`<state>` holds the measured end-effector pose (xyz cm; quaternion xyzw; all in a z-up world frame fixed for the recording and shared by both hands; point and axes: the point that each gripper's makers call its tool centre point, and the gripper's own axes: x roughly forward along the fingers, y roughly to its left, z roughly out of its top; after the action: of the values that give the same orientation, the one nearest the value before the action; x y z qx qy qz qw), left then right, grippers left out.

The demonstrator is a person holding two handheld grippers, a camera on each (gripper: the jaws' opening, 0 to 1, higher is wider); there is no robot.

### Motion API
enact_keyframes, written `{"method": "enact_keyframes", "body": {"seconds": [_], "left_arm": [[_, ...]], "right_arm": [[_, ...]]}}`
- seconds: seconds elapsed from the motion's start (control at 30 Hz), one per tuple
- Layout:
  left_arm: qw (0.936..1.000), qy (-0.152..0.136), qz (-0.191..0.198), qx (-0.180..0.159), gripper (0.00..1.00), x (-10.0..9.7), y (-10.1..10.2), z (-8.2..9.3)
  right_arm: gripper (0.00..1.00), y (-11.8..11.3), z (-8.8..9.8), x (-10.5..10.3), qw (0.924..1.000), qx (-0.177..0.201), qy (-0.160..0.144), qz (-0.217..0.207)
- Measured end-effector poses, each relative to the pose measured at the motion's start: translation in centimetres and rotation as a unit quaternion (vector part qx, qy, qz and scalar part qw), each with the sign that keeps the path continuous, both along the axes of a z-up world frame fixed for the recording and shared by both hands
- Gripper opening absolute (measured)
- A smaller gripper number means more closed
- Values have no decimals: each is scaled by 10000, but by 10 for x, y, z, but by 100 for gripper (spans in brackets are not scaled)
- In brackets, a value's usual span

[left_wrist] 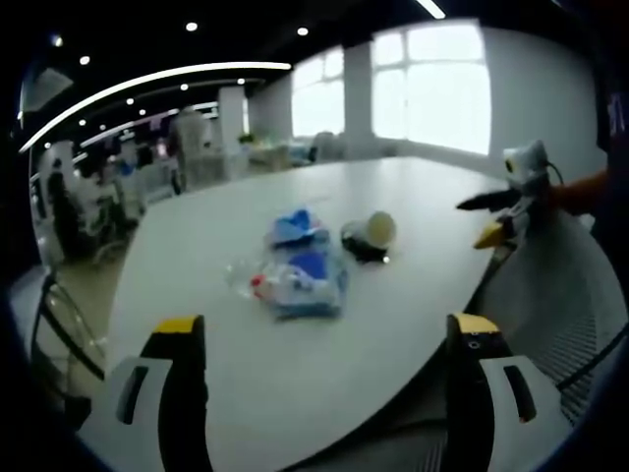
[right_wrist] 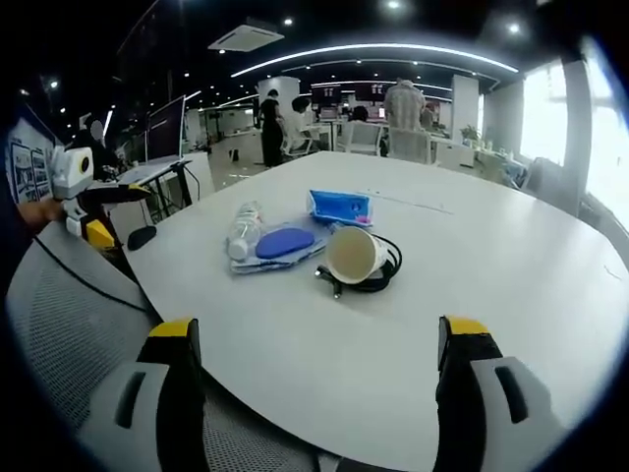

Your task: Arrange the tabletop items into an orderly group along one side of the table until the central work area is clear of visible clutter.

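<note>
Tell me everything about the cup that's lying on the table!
The pale cream paper-looking cup lies tipped on its side on the white table, its round open mouth facing the right gripper view. It looks empty. It rests against a coiled black cable just behind it, and sits beside a flat packet with a blue oval. In the left gripper view the cup lies right of the blue packets. Nothing grips it.

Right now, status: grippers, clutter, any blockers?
Both grippers open, clear of table. Cup tipped on cable, bottle, blue packets mid-table. Nothing blocking.

No lettering, label or number is sharp enough to read in either view.
</note>
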<state>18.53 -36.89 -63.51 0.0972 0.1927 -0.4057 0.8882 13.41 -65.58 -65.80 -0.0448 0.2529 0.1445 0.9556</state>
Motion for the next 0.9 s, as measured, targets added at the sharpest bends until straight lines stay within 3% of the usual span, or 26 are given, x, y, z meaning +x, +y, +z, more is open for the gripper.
{"method": "enact_keyframes", "body": {"seconds": [0.9], "left_arm": [[10000, -13, 61, 19, 99, 1, 2, 0]], "right_arm": [[100, -2, 1, 1, 10000, 57, -57, -40]]}}
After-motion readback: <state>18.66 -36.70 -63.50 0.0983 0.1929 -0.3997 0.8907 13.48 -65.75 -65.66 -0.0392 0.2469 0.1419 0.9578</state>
